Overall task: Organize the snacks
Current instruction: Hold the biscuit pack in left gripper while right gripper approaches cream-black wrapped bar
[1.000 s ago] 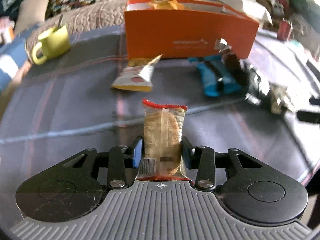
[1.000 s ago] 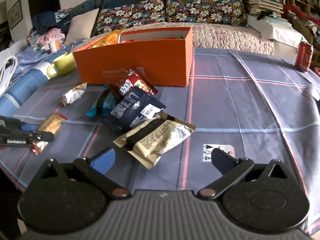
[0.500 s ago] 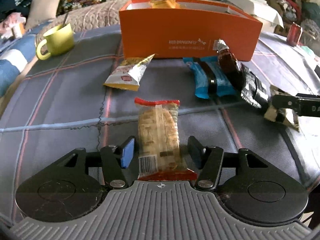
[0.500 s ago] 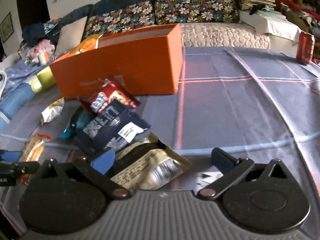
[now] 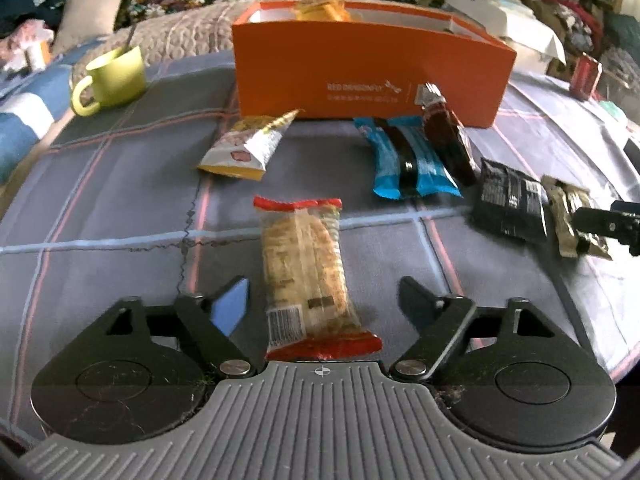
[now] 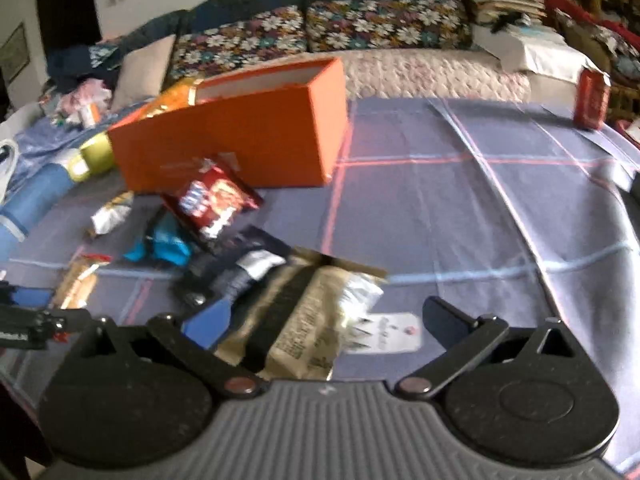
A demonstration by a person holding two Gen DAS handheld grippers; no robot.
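A clear cracker pack with red ends [image 5: 306, 272] lies on the cloth between the wide-open jaws of my left gripper [image 5: 324, 300], untouched by them. My right gripper [image 6: 326, 320] is open around a tan and black snack pack [image 6: 304, 320]. An orange box [image 5: 368, 80] stands at the back with a yellow pack [image 5: 320, 6] inside. Loose on the cloth lie a white-yellow pack [image 5: 248, 148], a blue pack [image 5: 408, 160], a dark red pack [image 6: 214, 200] and a black pack [image 5: 508, 200].
A green mug [image 5: 112, 78] stands at the back left and a red can [image 6: 592, 98] at the back right. The plaid cloth [image 6: 460, 200] covers the table. A sofa with flowered cushions [image 6: 360, 28] lies behind.
My left gripper has opened and let go of the cracker pack, which now lies flat. My right gripper has moved forward over the tan and black pack.
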